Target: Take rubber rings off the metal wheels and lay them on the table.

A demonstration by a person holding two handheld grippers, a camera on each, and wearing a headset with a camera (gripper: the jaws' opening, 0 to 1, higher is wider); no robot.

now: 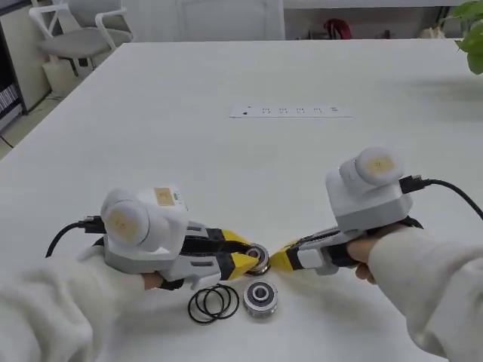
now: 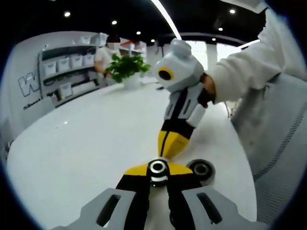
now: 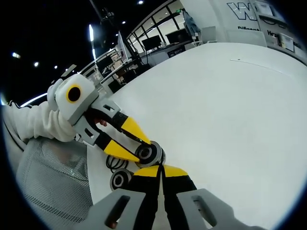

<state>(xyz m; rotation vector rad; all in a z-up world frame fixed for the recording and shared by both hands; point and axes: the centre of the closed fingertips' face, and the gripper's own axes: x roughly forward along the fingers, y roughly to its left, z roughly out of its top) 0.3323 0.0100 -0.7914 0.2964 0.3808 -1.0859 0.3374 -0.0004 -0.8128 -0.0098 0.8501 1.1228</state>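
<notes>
Left gripper (image 1: 245, 261) clamps the small silver metal wheel (image 3: 149, 153); right gripper (image 3: 162, 168), jaws closed, at its thin black rubber ring (image 3: 140, 153): likely stretchy, pinch the edge

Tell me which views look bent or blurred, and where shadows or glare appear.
Head view: soft even light, faint shadows beneath the loose wheel and rings, sleeves blurred. Left gripper view: fisheye curves the table, ceiling lamps glare. Right gripper view: same curving, held wheel sharp.
</notes>
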